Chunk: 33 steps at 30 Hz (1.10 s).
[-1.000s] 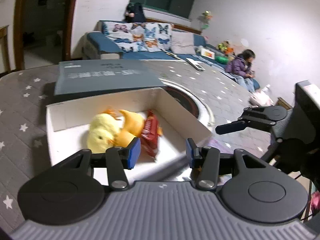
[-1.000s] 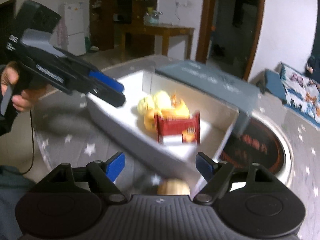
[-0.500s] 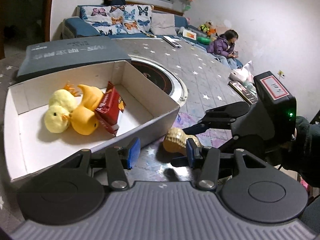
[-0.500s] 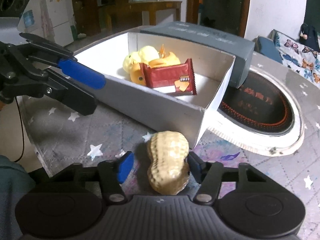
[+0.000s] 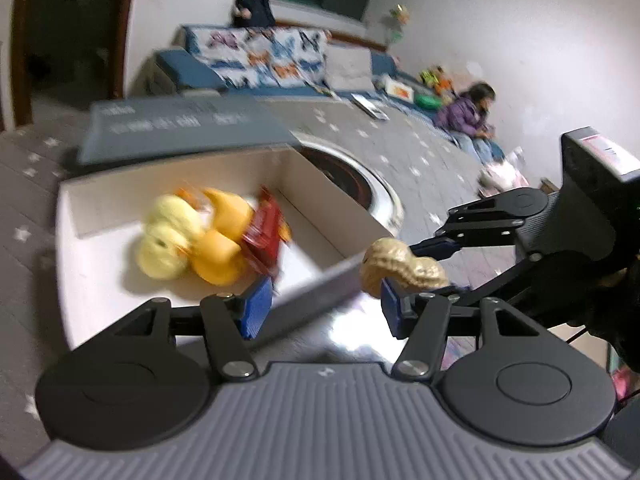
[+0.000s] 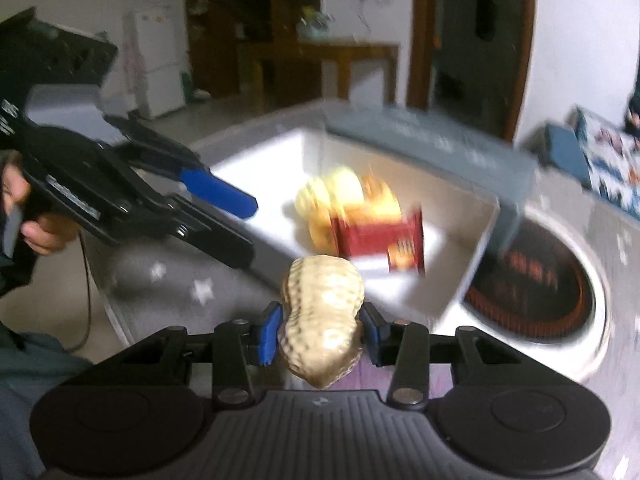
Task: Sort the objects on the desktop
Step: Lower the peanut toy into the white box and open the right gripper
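Star-patterned grey bench, white cardboard box near its edge.
Right claw, just closed, now lifts the ridged tan peanut off the bench; left claw widens, empty.

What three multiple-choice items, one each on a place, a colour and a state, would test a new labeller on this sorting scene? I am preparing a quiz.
1. Where is the red snack packet?
A. in the white cardboard box
B. on the starred tablecloth
C. on the sofa

2. What colour are the plush ducks?
A. green
B. yellow
C. purple

3. What state is the right hand-held gripper in?
A. open and empty
B. shut on the tan peanut-shaped toy
C. shut on the packet

Answers: 1 A, it leans on the ducks inside the box; 2 B, both views show yellow; 3 B, blue pads press the toy's sides.
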### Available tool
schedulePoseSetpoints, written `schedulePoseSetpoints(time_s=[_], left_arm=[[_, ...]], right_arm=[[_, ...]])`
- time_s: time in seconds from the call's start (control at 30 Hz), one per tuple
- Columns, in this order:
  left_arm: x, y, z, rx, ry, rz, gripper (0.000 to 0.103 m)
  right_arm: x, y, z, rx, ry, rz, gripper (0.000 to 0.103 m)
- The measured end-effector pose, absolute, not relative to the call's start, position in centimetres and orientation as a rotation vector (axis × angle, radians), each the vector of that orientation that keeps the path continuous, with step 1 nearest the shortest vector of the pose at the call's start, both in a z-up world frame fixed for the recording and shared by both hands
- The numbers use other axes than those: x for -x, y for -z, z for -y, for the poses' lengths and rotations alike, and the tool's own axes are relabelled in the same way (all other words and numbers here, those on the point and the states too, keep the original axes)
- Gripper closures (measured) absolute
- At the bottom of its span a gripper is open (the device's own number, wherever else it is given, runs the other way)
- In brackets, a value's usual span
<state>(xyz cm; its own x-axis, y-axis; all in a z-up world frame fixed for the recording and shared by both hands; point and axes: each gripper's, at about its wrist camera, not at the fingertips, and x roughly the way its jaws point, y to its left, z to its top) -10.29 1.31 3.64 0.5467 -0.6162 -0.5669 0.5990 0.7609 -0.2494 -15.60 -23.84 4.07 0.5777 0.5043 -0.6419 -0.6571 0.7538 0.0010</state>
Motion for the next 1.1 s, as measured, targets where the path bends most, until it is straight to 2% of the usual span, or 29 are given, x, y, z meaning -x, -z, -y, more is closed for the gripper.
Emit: schedulePoseSetpoints(time_s=[0.2, 0.3, 0.4, 0.7, 1.0, 1.07, 1.1], left_arm=[[8.7, -4.8, -3.4, 0.057, 0.629, -0.643, 0.044], [7.8, -5.1, -3.8, 0.063, 0.605, -0.635, 0.043], [6.8, -5.0, -3.9, 0.059, 0.58, -0.631, 0.038], [4.4, -4.2, -4.7, 0.052, 0.534, -0.658, 0.037], [3.5, -3.6, -5.1, 0.056, 0.496, -0.678, 0.035], [3.5, -3.7, -4.8, 0.042, 0.478, -0.682, 0.029], [3.7, -3.8, -4.7, 0.034, 0.461, -0.678, 0.023]], right_arm=[[12.2, -5.7, 21.1, 0.275, -0.722, -0.591, 0.061], [9.7, -5.2, 19.4, 0.272, -0.727, -0.59, 0.061], [7.3, -4.9, 18.0, 0.275, -0.723, -0.595, 0.061], [2.8, -2.5, 15.9, 0.303, -0.693, -0.649, 0.06], [3.3, -2.7, 16.6, 0.295, -0.689, -0.633, 0.047], [3.5, -2.7, 16.8, 0.288, -0.686, -0.63, 0.043], [3.6, -2.8, 16.9, 0.284, -0.684, -0.628, 0.041]])
